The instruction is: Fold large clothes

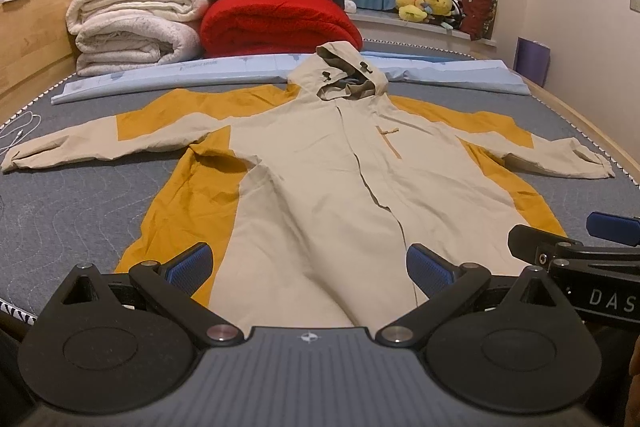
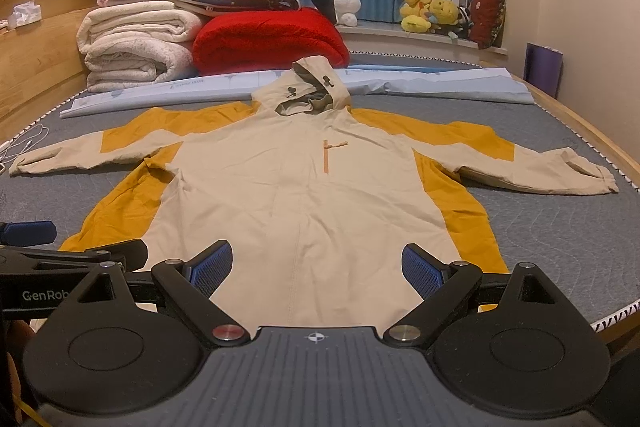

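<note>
The jacket (image 1: 320, 163) lies face up and spread flat on the grey mattress (image 1: 60, 211), hood (image 1: 340, 75) toward the stacked blankets (image 1: 136, 27) and both sleeves stretched out to either side; no fold has been made yet, by the look of it.

The likeliest trouble, as I judge it, is the fabric itself; it looks thin and smooth, so a pinch at the hem may catch only the top layer and leave the back panel behind, giving a crooked fold; the half-open front closure running down from the hood could also gape and let one panel slide when lifted. The long sleeves may drag or twist if the body is folded before they are brought in; the white cable (image 1: 20, 135) just beyond the sleeve cuff on the left-gripper side could be snagged.

The left gripper (image 1: 308, 267) hangs just above the hem end of the jacket with its jaws spread wide, holding nothing and touching nothing that I can see; the right gripper (image 2: 316, 269) sits beside it over the same hem, jaws equally wide and empty.
</note>
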Action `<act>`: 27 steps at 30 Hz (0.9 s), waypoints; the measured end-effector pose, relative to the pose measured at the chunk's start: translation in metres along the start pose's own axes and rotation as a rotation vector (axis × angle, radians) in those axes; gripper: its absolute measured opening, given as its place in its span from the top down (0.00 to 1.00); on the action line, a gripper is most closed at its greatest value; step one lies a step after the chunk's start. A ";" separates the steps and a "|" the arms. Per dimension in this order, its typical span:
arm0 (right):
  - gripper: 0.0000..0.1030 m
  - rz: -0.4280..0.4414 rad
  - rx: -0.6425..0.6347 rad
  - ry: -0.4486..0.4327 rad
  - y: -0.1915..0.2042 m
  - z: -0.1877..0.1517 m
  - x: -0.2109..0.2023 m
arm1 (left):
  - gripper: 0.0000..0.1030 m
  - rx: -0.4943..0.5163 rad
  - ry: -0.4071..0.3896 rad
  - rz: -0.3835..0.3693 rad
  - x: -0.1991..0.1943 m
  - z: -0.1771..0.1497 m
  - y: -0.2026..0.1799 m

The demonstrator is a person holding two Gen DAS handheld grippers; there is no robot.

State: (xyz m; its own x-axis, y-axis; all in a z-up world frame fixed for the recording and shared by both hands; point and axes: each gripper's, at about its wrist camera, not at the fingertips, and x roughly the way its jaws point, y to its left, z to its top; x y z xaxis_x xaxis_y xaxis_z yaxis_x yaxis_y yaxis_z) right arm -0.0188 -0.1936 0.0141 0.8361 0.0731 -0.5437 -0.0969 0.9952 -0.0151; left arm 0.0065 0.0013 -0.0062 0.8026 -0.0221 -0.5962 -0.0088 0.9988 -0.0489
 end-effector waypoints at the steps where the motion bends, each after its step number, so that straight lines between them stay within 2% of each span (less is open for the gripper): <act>1: 0.11 0.000 0.000 0.000 0.000 0.000 0.000 | 0.00 -0.005 0.000 -0.005 0.000 0.000 0.000; 3: 0.11 0.000 0.001 0.000 0.000 0.000 0.000 | 0.00 0.005 -0.023 0.003 0.000 0.000 0.000; 17: 0.11 -0.003 0.008 -0.003 -0.002 0.001 0.001 | 0.00 -0.015 0.010 -0.004 0.005 0.006 -0.001; 19: 0.11 -0.008 0.013 -0.008 -0.003 0.002 0.001 | 0.00 -0.036 -0.001 -0.026 0.005 0.009 0.000; 24: 0.11 -0.026 0.038 -0.059 -0.007 0.008 -0.003 | 0.00 -0.026 -0.033 -0.054 0.001 0.011 0.000; 26: 0.11 -0.029 0.056 -0.102 -0.010 0.011 -0.006 | 0.00 0.007 -0.046 -0.014 -0.001 0.016 -0.003; 27: 0.11 -0.032 0.063 -0.128 -0.011 0.012 -0.008 | 0.00 0.007 -0.059 -0.026 -0.002 0.021 -0.002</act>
State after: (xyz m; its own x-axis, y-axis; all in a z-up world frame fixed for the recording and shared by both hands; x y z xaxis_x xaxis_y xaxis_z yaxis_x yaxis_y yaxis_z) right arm -0.0180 -0.2041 0.0290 0.9006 0.0454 -0.4322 -0.0385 0.9990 0.0248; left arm 0.0175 -0.0001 0.0116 0.8363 -0.0459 -0.5464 0.0169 0.9982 -0.0580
